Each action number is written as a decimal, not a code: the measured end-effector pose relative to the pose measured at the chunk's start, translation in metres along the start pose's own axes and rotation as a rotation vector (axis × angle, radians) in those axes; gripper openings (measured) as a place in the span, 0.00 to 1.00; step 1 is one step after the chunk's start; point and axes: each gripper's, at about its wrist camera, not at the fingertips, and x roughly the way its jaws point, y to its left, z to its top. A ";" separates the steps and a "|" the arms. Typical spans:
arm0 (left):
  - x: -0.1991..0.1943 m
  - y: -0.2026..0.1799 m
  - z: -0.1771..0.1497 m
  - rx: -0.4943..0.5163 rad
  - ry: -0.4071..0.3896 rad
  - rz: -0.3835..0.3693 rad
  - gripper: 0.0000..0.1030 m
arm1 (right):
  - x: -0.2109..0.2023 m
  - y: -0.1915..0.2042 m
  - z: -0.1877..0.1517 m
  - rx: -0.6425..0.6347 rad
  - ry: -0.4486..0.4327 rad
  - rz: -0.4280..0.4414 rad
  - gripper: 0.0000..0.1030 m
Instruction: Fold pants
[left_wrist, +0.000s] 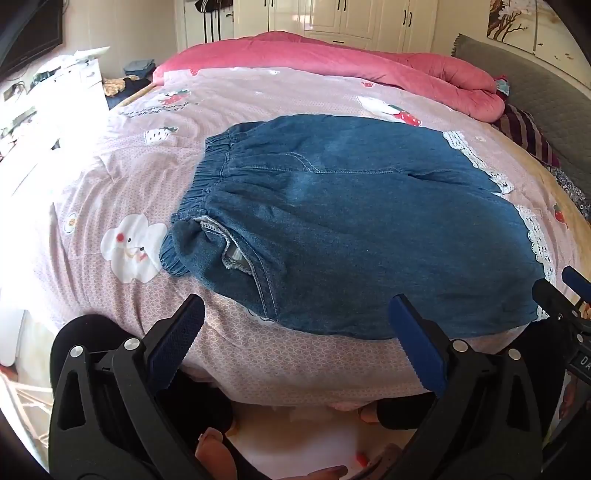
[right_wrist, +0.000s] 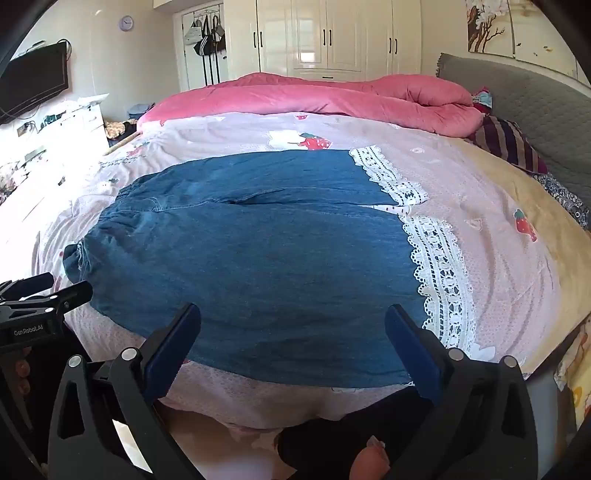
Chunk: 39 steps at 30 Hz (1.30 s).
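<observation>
The blue pants (left_wrist: 354, 221) are lying flat on the bed, spread out right in front of me. The stretchy waist (left_wrist: 207, 173) is pointing to my left, and the white lace (right_wrist: 439, 254) at the leg ends is pointing to my right. The near edge of the pants is sitting close to the near edge of the bed.

I am holding my left claw (left_wrist: 297, 345) just over that near edge, toward the waist end. Its two blue pads are standing wide apart and it is holding nothing. One pad is hanging over the pink sheet (left_wrist: 110, 177) and the other is hanging over the blue cloth. I am holding my right claw (right_wrist: 293, 343) over the same near edge, closer to the lace end. It is wide open too and it is holding nothing. Both claws are pointing down at the bed.

A side pocket (left_wrist: 231, 251) near the waist is gaping open a little and showing its pale inside.

Past the pants, a fat pink blanket (right_wrist: 332, 99) is lying bunched up along the far side of the bed. A striped pillow (right_wrist: 509, 144) is leaning by the gray headboard (right_wrist: 535, 107) on my right. White closets (right_wrist: 332, 37) are standing at the back wall. A dark TV (right_wrist: 33, 81) is hanging on the left wall over a white dresser (left_wrist: 66, 96).

Bare sheet is showing all around the pants, mostly on the far side and on the right.
</observation>
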 end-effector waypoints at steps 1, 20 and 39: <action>0.000 0.000 0.000 0.000 0.002 0.001 0.91 | 0.000 0.001 -0.001 0.001 -0.001 0.000 0.96; -0.009 -0.005 0.001 0.022 -0.021 -0.021 0.91 | -0.006 0.009 0.001 -0.035 -0.016 -0.022 0.96; -0.012 -0.006 0.004 0.024 -0.035 -0.017 0.91 | -0.007 0.008 0.001 -0.042 -0.018 -0.028 0.96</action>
